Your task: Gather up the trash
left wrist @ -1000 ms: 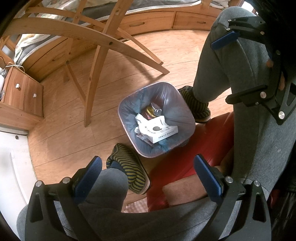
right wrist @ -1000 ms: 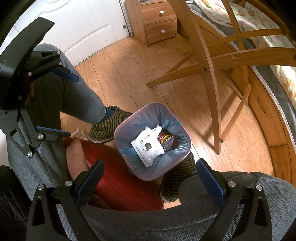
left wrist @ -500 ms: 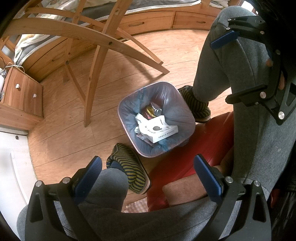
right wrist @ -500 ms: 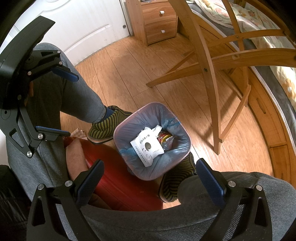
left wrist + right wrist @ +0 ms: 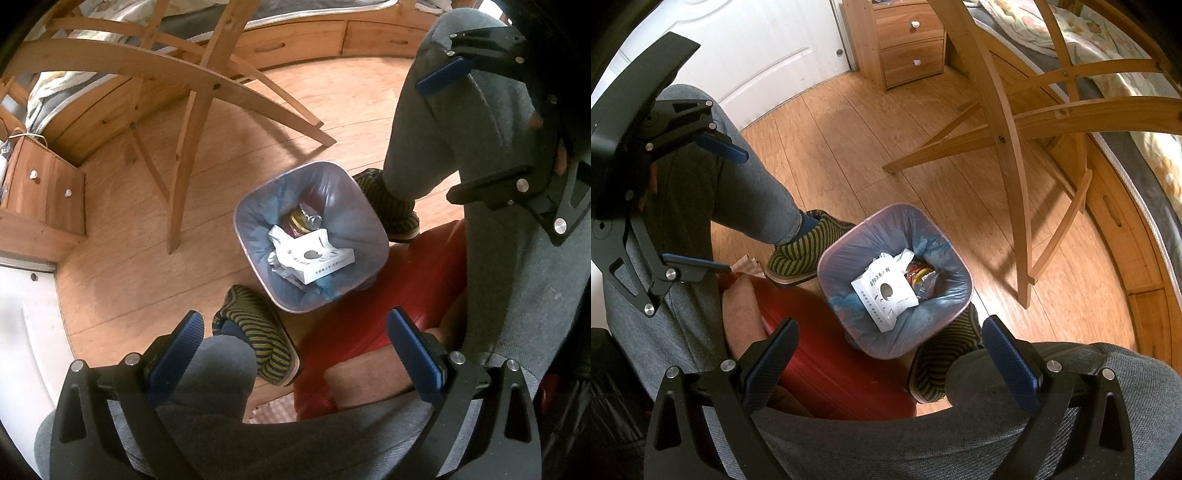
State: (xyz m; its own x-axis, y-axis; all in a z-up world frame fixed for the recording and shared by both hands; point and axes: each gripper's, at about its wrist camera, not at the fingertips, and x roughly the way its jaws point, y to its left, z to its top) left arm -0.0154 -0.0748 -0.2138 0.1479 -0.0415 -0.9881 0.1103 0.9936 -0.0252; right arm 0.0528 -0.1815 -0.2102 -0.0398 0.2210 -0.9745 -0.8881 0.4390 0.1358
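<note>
While both claws hang spread and empty above a seated person's knees, the lined trash bin [image 5: 310, 236] stands on the floor straight ahead between left claw [image 5: 295, 339] and right claw [image 5: 890, 347], equally near, a white box [image 5: 884, 291] inside.

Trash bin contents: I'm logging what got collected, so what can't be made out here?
- Items under the white box in the trash bin: hidden by the box, both views.
- Box print: too small to read.
- Crumpled wrappers: too small to name.
- Floor behind the bin: hidden by the red stool and legs.
- Both tools, left tool and right tool, are open.
</note>
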